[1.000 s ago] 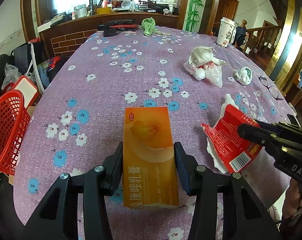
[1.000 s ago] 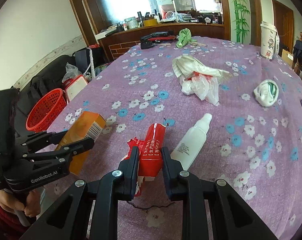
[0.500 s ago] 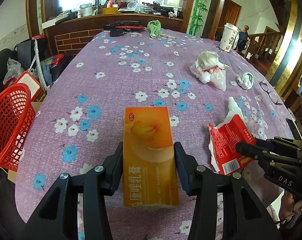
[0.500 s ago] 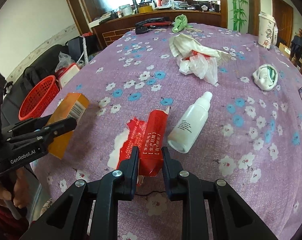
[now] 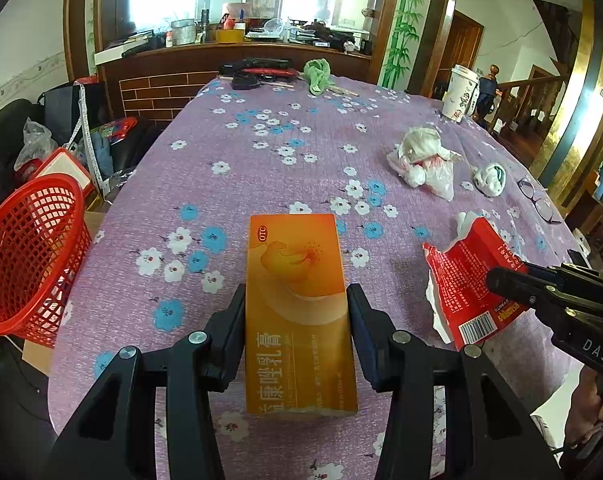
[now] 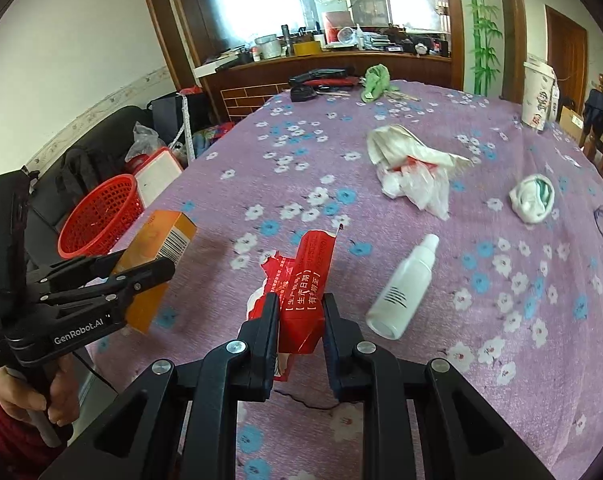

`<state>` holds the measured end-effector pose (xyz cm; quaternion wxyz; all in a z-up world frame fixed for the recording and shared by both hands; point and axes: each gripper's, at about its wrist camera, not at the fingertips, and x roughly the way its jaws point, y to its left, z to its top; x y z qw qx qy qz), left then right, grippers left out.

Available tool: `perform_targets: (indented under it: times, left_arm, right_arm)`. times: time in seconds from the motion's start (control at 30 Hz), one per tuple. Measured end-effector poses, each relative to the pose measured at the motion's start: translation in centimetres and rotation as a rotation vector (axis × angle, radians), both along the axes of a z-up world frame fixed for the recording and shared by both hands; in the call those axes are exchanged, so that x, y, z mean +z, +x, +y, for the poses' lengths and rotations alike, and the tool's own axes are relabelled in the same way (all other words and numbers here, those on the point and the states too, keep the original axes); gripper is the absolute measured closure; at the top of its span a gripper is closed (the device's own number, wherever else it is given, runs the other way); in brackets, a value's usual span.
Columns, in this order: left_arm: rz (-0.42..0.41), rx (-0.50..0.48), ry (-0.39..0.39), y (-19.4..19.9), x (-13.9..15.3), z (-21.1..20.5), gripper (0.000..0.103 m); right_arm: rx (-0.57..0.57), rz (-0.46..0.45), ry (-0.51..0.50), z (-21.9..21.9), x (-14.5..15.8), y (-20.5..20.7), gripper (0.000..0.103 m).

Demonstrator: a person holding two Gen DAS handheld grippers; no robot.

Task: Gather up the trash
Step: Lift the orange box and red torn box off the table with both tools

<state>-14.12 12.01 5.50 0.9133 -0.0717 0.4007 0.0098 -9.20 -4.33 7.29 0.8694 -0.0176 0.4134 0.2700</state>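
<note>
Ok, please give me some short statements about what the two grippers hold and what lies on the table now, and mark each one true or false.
1. The left gripper is shut on the orange box. True.
2. The right gripper holds the white bottle. False: it is shut on the red wrapper; the white bottle lies on the tablecloth, untouched.
3. The red basket stands on the table. False: it sits off the table's left edge, lower down.
4. A pair of glasses lies near the table's right edge. True.
5. The paper cup lies tipped over. False: it stands upright at the far right side.
</note>
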Motion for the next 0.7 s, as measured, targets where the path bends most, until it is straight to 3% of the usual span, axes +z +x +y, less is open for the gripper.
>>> perform_targets:
  times: [0.7]
  left_arm:
    - [-0.068, 0.134, -0.025, -2.5, 2.3, 7.1, 0.057]
  right_arm:
    - [0.122, -0.038, -0.007, 7.1, 3.2, 0.4, 0.082]
